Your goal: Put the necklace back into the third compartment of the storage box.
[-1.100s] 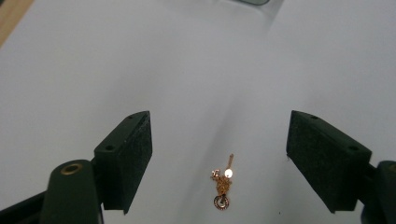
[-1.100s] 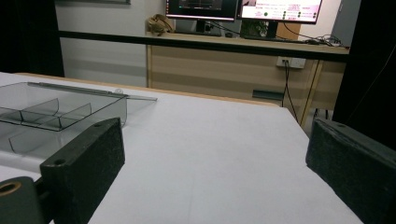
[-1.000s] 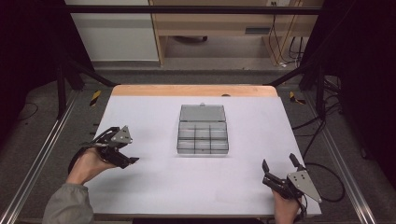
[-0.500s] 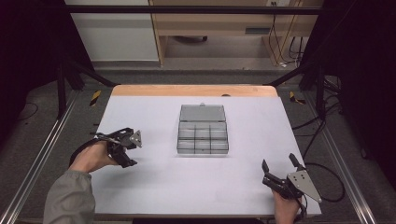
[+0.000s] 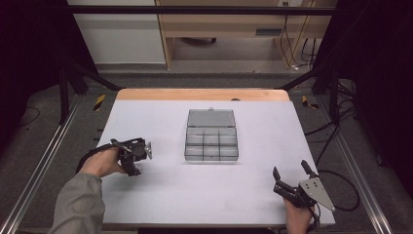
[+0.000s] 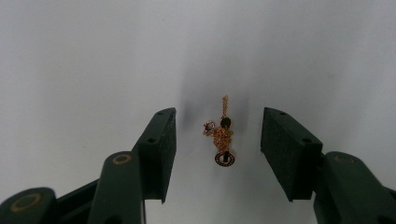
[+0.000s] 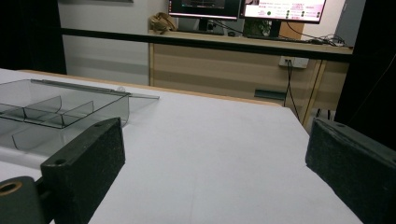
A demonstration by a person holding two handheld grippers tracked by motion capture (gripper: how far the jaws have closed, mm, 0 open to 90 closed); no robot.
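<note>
Pre-grasp step, judging by pose: left gripper [image 6: 219, 140] jaws wide, straddling small gold chain [image 6: 221, 137] on tabletop [image 5: 195, 195]. Next: close gently. Right gripper [image 5: 292, 176] at 5 o'clock, jaws wide, empty.

No legible text, label, brand or number appears. Two monitors [image 7: 247, 9] at the upper edge of the right gripper view display lines of writing too small and blurred to read. Remaining surfaces carry no readable markings.
</note>
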